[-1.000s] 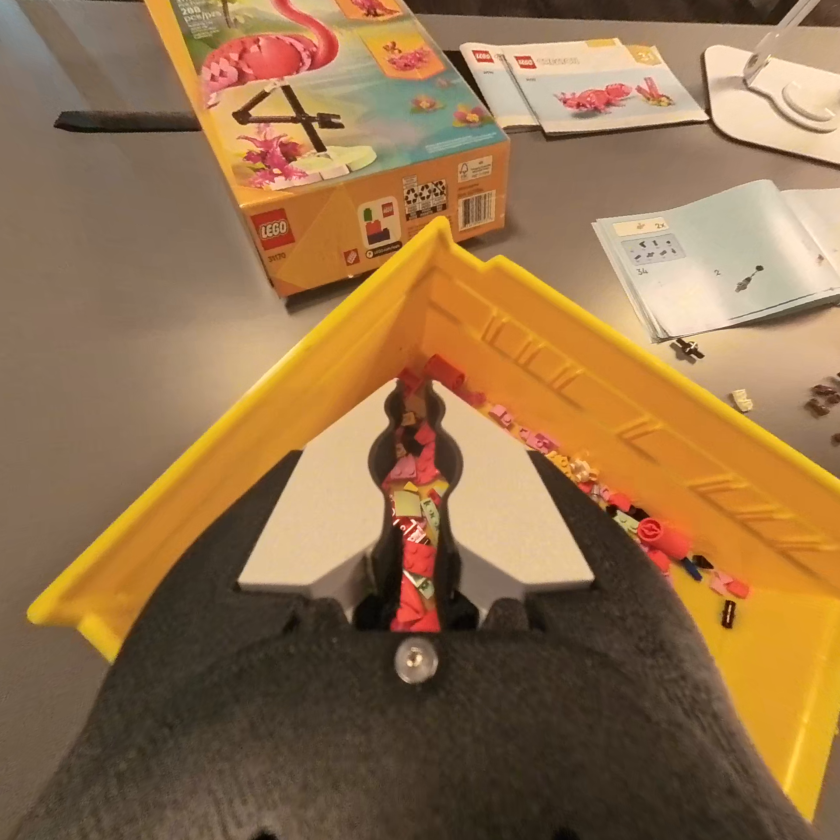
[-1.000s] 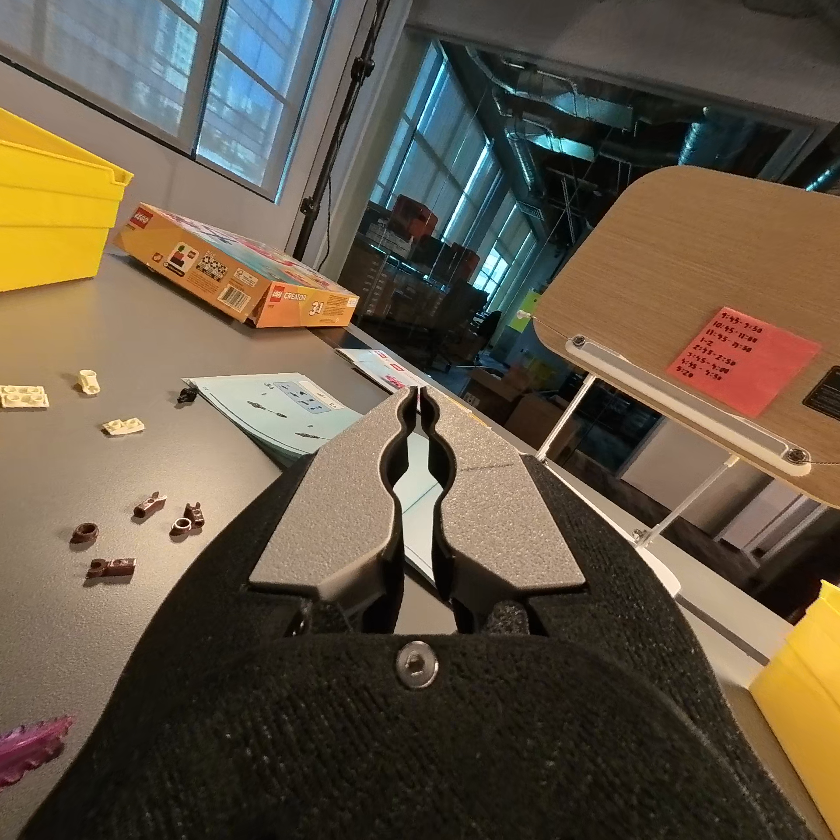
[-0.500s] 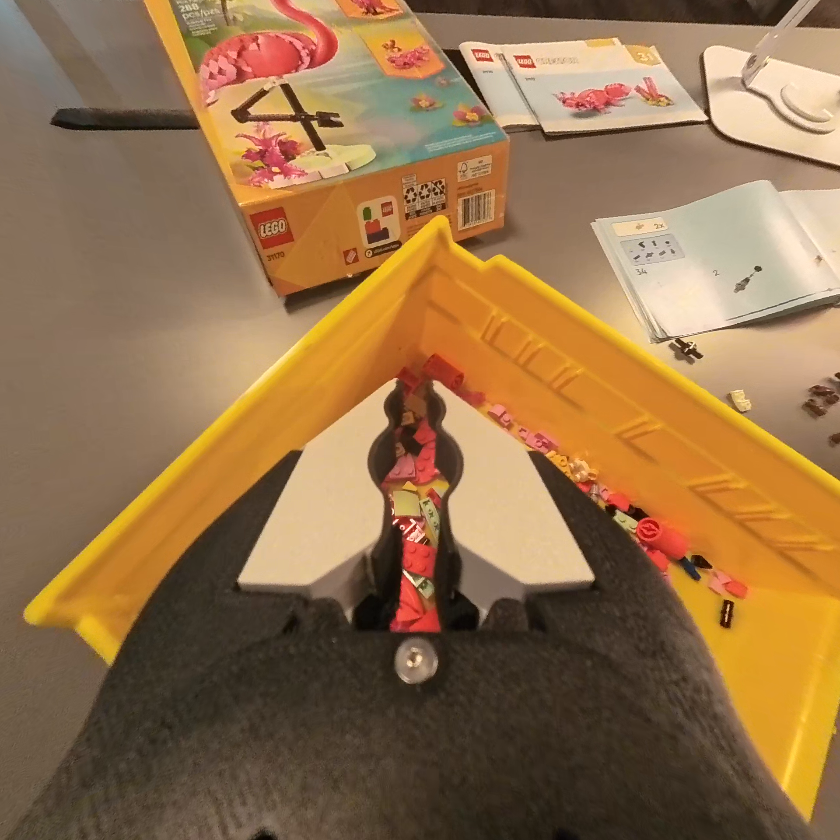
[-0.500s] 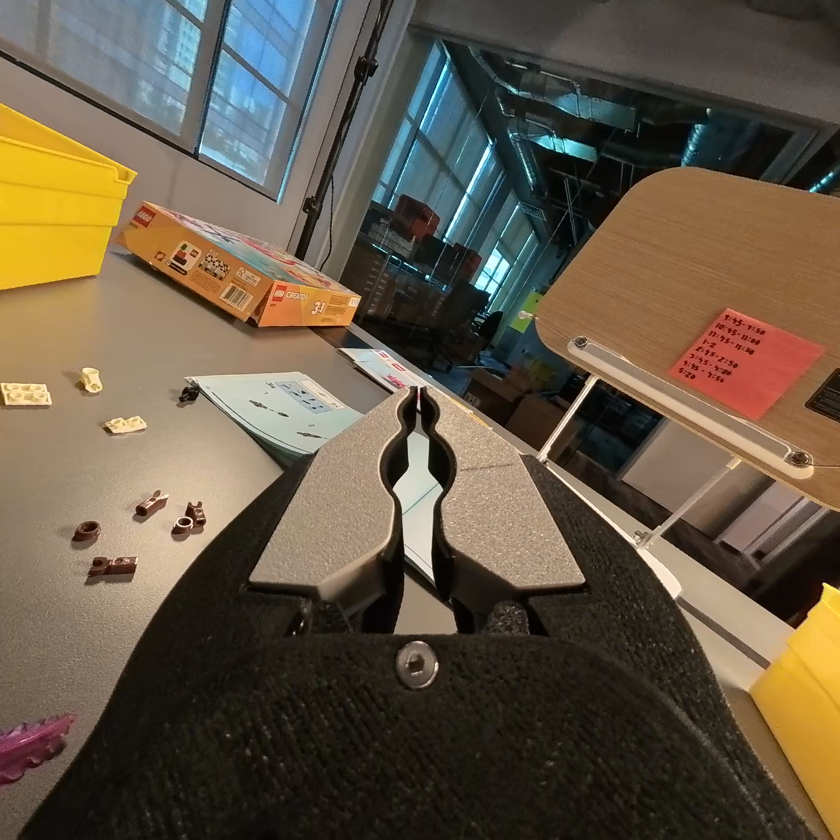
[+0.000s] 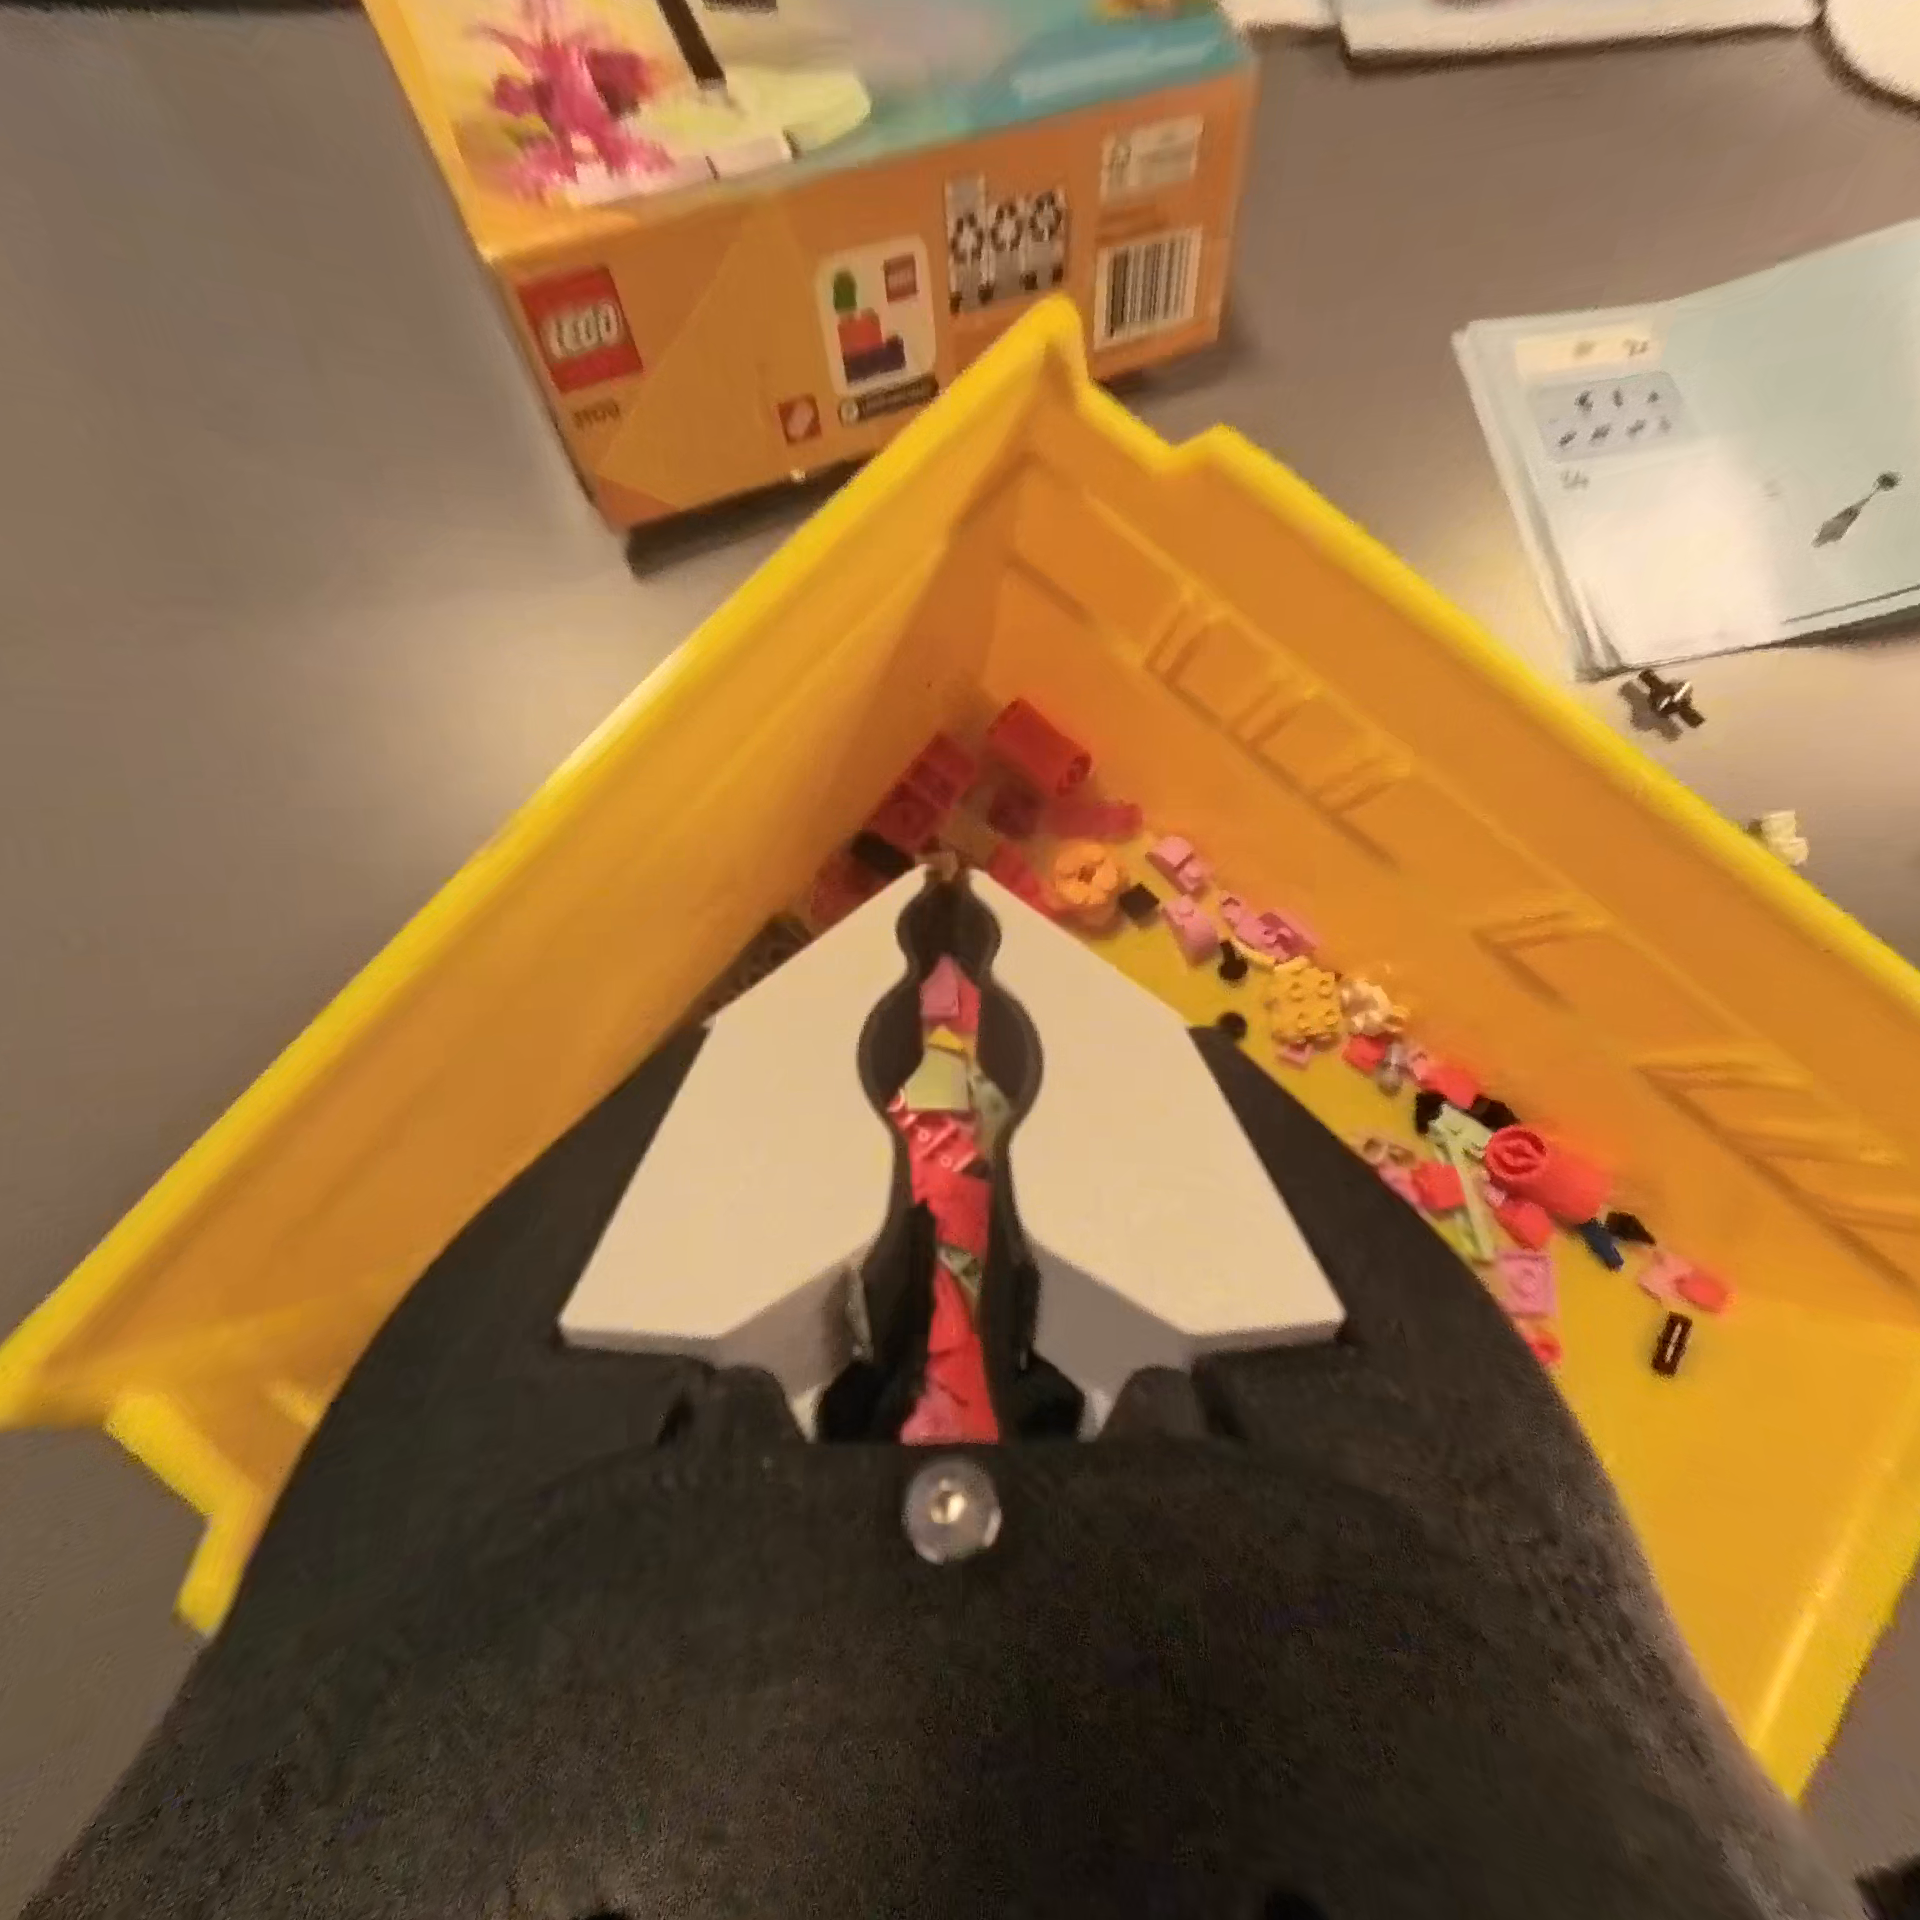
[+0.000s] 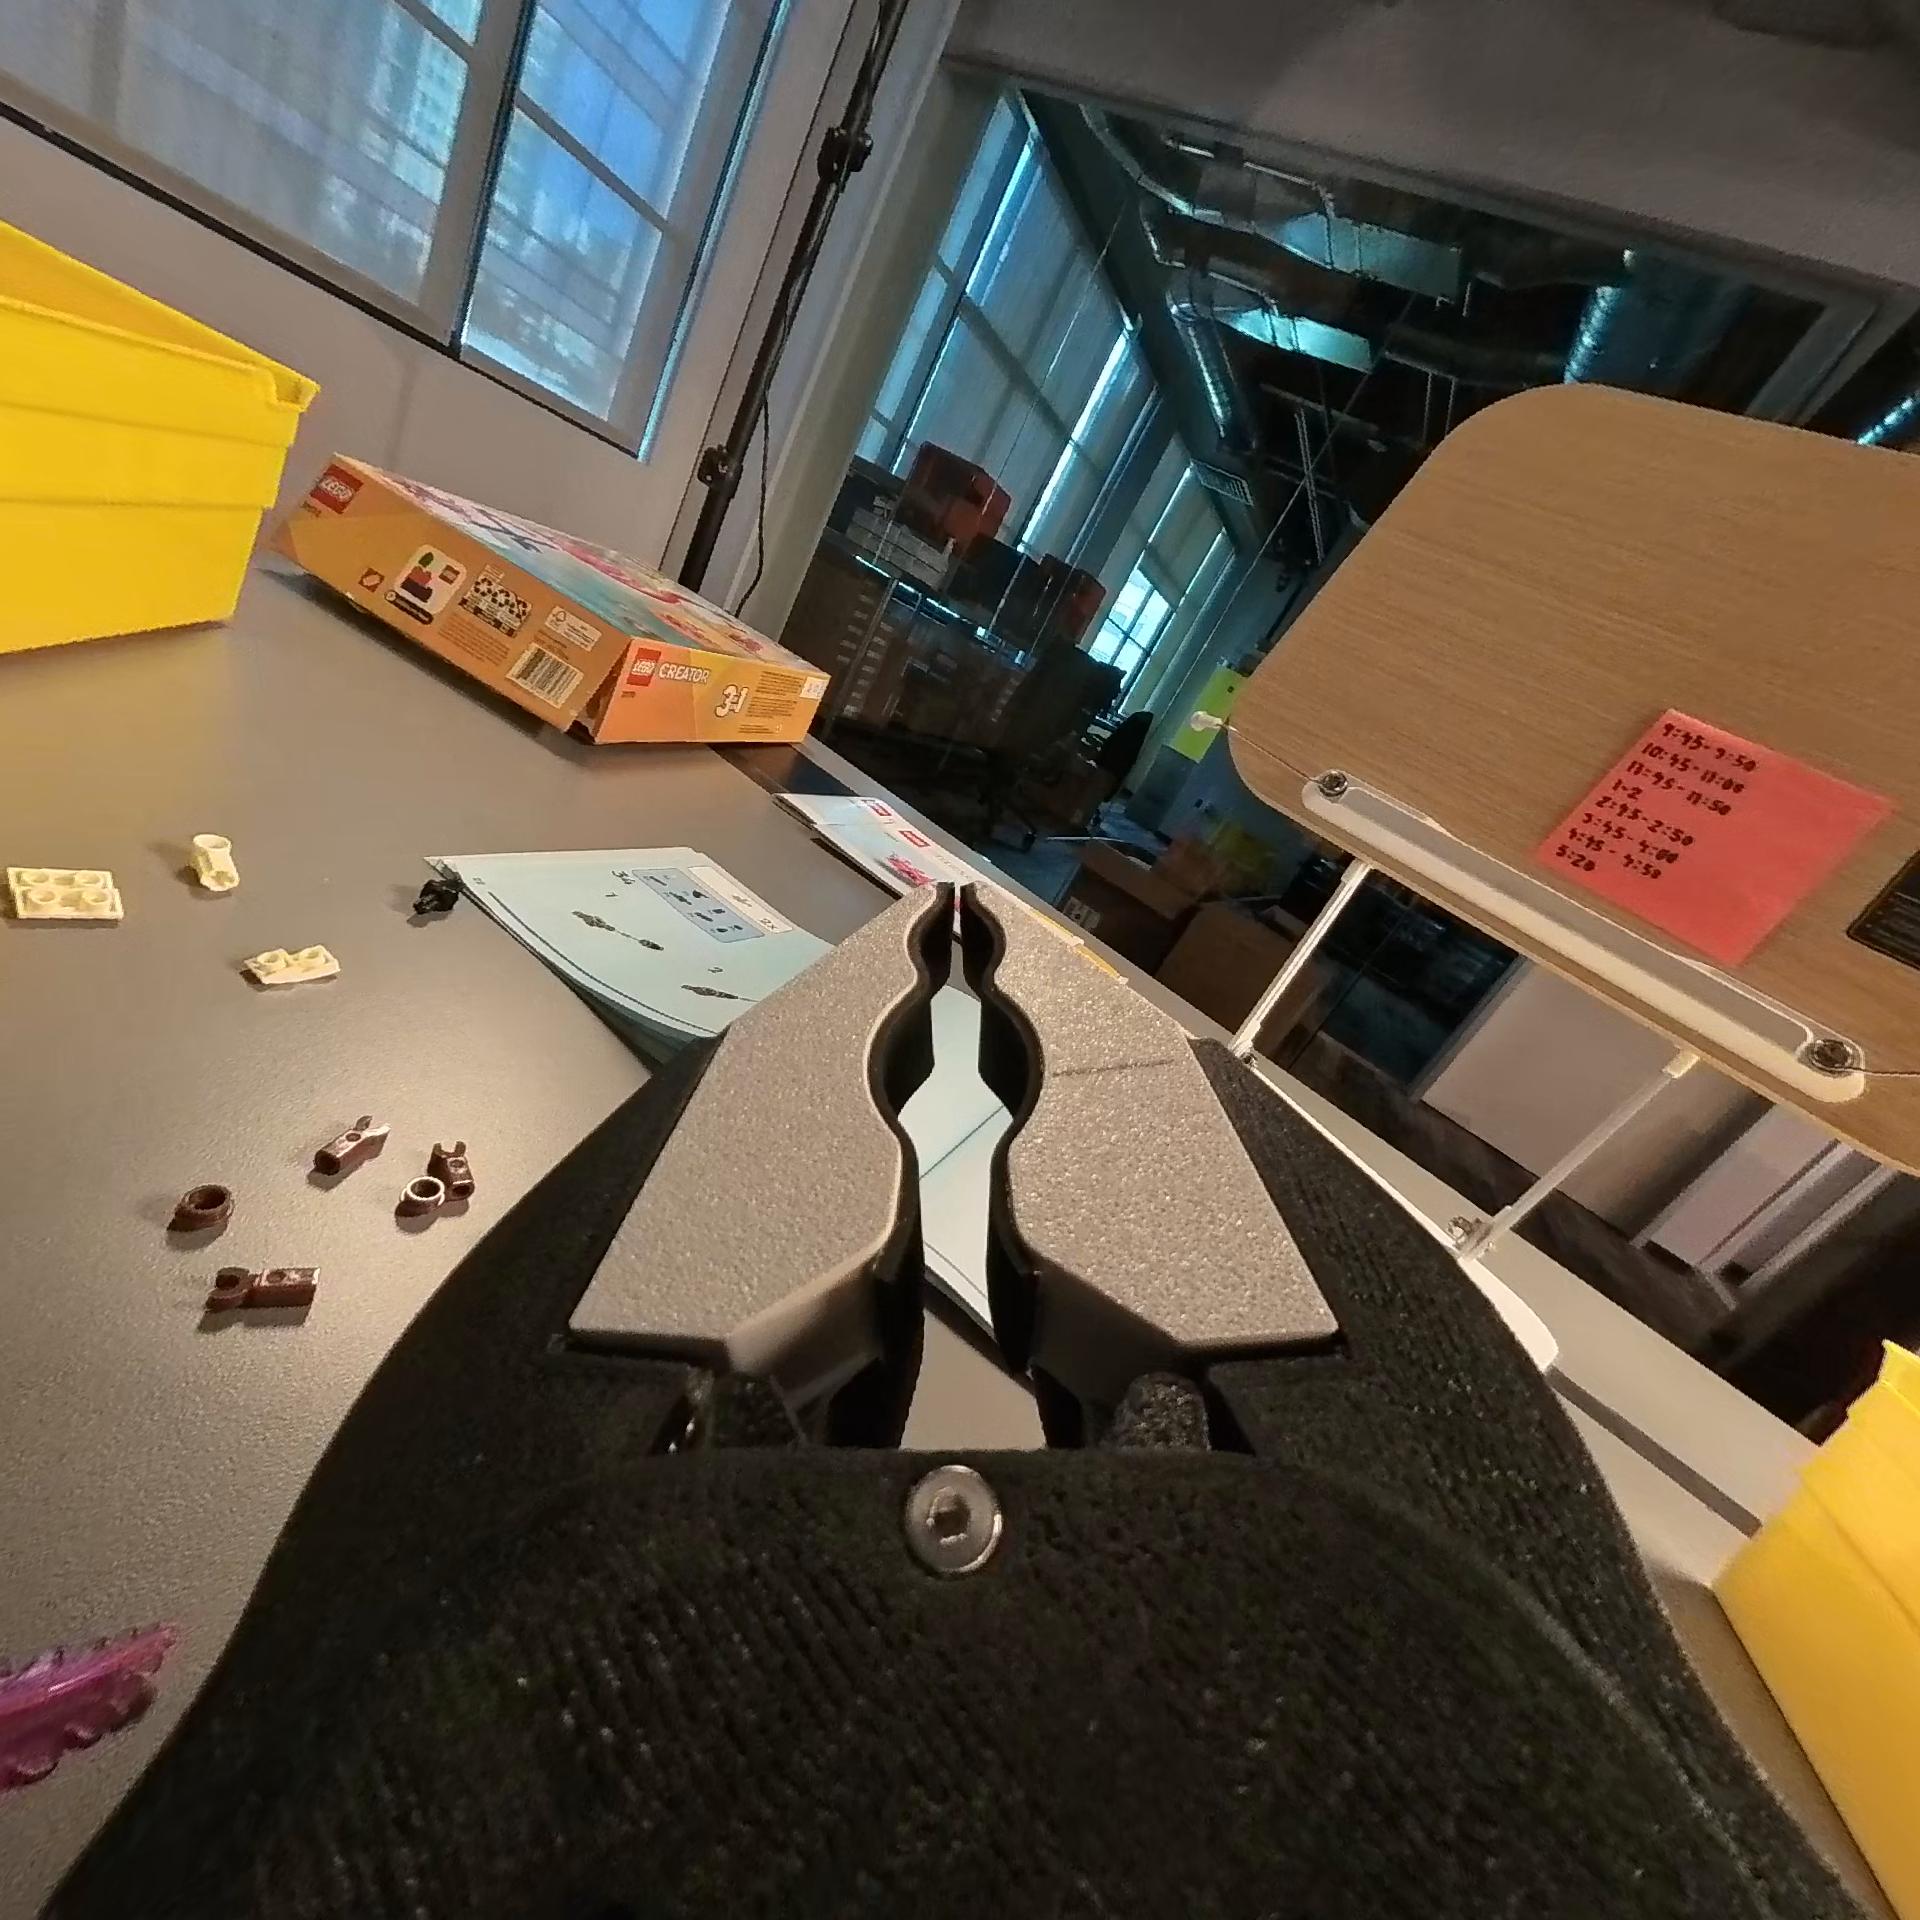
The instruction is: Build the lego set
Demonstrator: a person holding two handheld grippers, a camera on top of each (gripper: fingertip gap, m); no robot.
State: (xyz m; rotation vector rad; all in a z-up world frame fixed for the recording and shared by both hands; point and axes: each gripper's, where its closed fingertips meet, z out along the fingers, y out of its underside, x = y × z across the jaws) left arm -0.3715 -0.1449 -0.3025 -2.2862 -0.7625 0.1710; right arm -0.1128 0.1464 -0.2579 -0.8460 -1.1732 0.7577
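The left gripper (image 5: 948,871) is down inside a yellow bin (image 5: 1299,623), its tips pressed together in the bin's far corner. A tiny tan piece (image 5: 943,862) seems to be nipped right at the tips, though the view is blurred there and it is hard to be sure what it is. Just ahead of the tips lie red bricks (image 5: 1023,764) piled in the corner; to their right a line of pink, orange and yellow pieces (image 5: 1299,1003) runs along the bin wall. More red and pink pieces show under the jaws. Beyond the bin's corner lies an orange toy box (image 5: 862,343), and well off to the right an open light-blue booklet (image 5: 1704,499).

The right gripper (image 6: 956,891) hangs above the grey table (image 6: 312,810) with its tips pressed together and nothing between them. Below and ahead of it lies the booklet (image 6: 623,935). To its left are small brown pieces (image 6: 353,1143) and white pieces (image 6: 291,964); a pink feathery piece (image 6: 73,1704) lies nearer the camera.
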